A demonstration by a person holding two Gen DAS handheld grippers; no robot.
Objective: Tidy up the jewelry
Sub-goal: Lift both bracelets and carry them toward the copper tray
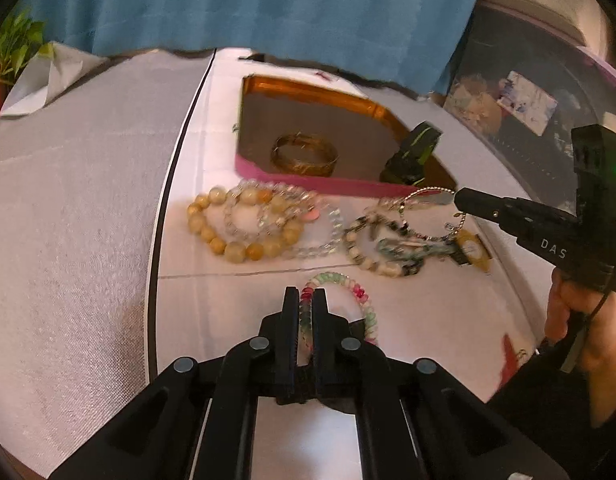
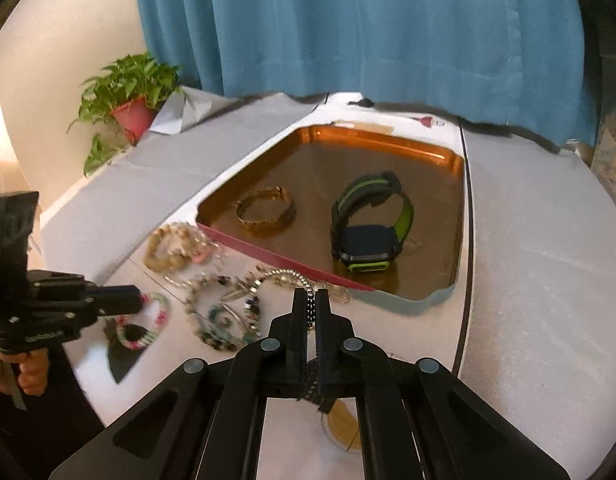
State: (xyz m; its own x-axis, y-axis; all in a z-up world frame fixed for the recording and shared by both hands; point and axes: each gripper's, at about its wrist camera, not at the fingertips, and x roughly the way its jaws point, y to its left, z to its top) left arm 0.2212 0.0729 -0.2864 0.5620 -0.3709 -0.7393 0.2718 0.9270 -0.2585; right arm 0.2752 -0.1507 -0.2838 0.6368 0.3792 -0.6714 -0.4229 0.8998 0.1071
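Note:
My left gripper point(image 1: 305, 294) is shut on a pink, green and white bead bracelet point(image 1: 364, 300) that lies on the white cloth. From the right wrist it shows at the left as the left gripper point(image 2: 137, 300) on the same bracelet point(image 2: 157, 308). My right gripper point(image 2: 312, 300) is shut on a silver ball-chain bracelet point(image 2: 283, 276) just in front of the tray's pink front wall point(image 2: 275, 256). The left wrist view shows the right gripper point(image 1: 458, 200) pinching that chain point(image 1: 420, 192). Inside the copper tray point(image 1: 308, 184) sit a gold bangle point(image 1: 303, 156) and a black-and-green watch point(image 2: 368, 224).
Loose on the cloth lie a yellow bead bracelet point(image 1: 235, 248), clear crystal bracelets point(image 1: 259, 220) and a green-white stone bracelet point(image 1: 372, 256). A potted plant point(image 2: 127, 96) stands at the back left, with a blue curtain point(image 2: 348, 20) behind. A person's hand point(image 1: 568, 312) holds the right gripper.

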